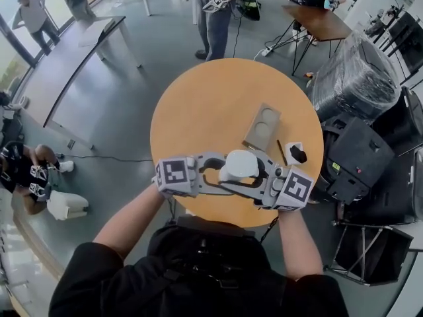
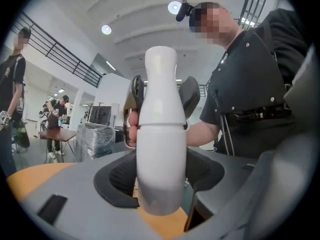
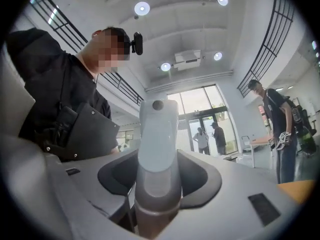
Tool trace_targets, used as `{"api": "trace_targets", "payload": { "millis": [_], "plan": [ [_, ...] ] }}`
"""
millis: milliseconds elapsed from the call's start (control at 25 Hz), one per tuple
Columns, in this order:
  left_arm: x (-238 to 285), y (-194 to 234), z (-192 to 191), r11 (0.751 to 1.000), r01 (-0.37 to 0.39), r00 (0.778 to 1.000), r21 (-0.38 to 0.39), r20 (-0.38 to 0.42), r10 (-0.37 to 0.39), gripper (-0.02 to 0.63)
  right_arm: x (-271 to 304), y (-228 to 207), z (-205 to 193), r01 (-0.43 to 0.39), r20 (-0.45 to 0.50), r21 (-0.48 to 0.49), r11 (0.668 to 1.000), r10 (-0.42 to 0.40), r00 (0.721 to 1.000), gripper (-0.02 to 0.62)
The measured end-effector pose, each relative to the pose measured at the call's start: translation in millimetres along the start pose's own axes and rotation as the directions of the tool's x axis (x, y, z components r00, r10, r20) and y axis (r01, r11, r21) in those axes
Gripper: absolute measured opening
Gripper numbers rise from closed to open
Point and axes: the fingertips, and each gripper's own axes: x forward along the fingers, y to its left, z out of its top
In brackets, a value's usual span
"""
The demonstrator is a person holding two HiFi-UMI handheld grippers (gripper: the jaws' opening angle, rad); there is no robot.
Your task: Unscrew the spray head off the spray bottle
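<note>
White and smooth, the plastic spray bottle (image 2: 159, 164) fills the left gripper view, the left gripper (image 1: 220, 174) clamped on its body. Only the right gripper view shows the nozzle hole (image 3: 158, 105) at 12 o'clock on the tapered white spray head (image 3: 157, 139), which the right gripper (image 1: 261, 178) clamps. Only the head view places the bottle over the round orange-brown table (image 1: 198, 104) near its 6 o'clock edge, left gripper at its 9 o'clock, right at 3 o'clock.
</note>
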Motion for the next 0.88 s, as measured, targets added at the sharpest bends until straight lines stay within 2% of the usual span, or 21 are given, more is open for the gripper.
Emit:
{"api": "trace_targets", "payload": {
  "millis": [80, 360, 880],
  "plan": [
    [-1, 0, 1, 1.0, 0.003, 1.0, -0.014, 0.006, -0.003, 0.305, 0, -3, 6, 0.015, 0.024, 0.005, 1.0, -0.015, 1.0, 0.238],
    [-5, 7, -8, 0.996, -0.084, 0.996, 0.018, 0.026, 0.083, 0.306, 4, -6, 24, 0.099, 0.069, -0.02, 0.995, -0.097, 0.993, 0.238],
    [2, 18, -43, 0.982, -0.187, 0.982, 0.027, 0.006, 0.187, 0.305, -20, -12, 74, 0.211, 0.117, -0.052, 0.976, -0.204, 0.972, 0.238]
  ]
}}
